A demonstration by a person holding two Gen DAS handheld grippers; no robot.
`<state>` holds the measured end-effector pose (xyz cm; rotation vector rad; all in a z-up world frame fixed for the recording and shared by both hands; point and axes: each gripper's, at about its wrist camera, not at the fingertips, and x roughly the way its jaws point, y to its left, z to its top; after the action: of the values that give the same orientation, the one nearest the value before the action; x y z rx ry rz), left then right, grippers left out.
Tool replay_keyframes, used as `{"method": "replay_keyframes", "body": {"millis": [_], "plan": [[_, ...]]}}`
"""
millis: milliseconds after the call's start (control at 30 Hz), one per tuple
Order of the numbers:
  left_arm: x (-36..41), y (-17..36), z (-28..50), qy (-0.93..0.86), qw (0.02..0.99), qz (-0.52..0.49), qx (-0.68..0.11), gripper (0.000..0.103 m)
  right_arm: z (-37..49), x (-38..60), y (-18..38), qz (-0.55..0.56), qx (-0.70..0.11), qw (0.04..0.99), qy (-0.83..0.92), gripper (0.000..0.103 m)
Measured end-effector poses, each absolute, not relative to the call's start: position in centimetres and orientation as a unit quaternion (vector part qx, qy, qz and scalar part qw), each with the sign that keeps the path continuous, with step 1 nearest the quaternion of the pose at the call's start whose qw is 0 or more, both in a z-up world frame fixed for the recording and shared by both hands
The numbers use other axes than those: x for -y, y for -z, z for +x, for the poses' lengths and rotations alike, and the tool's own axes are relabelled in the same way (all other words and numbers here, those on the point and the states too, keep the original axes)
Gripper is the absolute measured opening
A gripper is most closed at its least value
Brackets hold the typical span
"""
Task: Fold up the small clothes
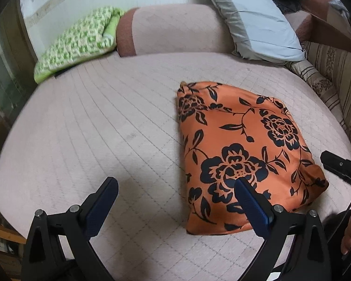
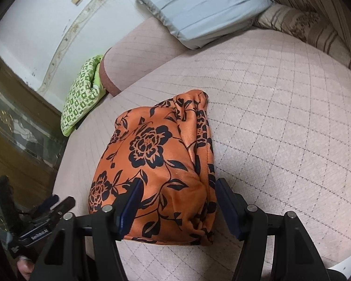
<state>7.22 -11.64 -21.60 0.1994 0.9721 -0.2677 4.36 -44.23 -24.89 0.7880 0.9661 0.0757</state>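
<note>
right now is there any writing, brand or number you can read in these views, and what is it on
No text can be read for certain.
Left gripper, seen from the right wrist: small white print on its black body, too blurred to read.
Orange floral garment, green patterned cloth, pale blue pillow and pink quilted bed cover: patterns only, no lettering.

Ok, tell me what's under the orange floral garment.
The orange floral garment lies folded on the pink quilted bed cover, which shows all around it. Whatever sits directly beneath or inside its folds is covered, so I cannot tell.
</note>
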Motion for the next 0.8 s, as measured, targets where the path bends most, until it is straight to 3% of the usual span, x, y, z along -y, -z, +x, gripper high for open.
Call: {"method": "replay_keyframes", "body": {"millis": [400,567,800], "plan": [[11.8,23.5,9.6,0.159,0.857,0.054,-0.487,0.099,4.6,46.4,26.7,0.444,-0.45,0.774,-0.033,0.067],[12.1,25.2,9.4,0.19,0.842,0.03,-0.503,0.08,4.8,46.3,27.2,0.455,-0.457,0.763,-0.043,0.067],[12.8,24.6,10.3,0.205,0.832,0.023,-0.514,0.08,6.3,45.4,28.3,0.45,-0.483,0.749,-0.055,0.067]]}}
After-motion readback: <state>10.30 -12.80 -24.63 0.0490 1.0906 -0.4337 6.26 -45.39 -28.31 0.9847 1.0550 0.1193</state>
